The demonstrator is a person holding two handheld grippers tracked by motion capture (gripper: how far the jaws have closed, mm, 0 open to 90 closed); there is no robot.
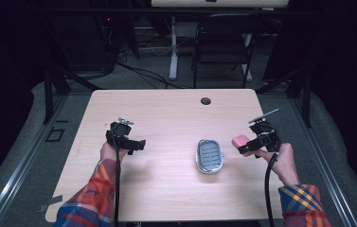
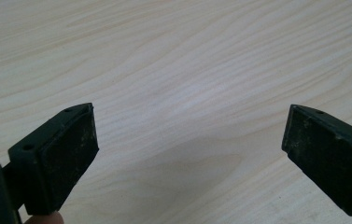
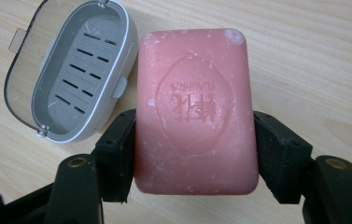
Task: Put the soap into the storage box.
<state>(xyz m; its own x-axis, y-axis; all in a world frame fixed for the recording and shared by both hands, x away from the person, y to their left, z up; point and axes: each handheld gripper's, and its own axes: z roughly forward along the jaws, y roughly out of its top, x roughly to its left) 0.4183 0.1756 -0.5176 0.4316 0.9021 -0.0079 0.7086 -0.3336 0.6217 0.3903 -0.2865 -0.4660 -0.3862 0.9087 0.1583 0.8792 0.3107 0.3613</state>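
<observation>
Beyond my work I see a light wooden table (image 1: 166,113) with a round cable hole (image 1: 206,100) near its far edge. Behind it stands a dark folding chair (image 1: 223,45) beside a white desk leg (image 1: 173,47), with black cables (image 1: 143,73) trailing over the grey floor (image 1: 24,142).

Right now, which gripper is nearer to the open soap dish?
Right. The right gripper, clamped on the pink soap bar, sits just right of the soap dish. The left gripper, jaws open, hovers farther off on the dish's left.
</observation>
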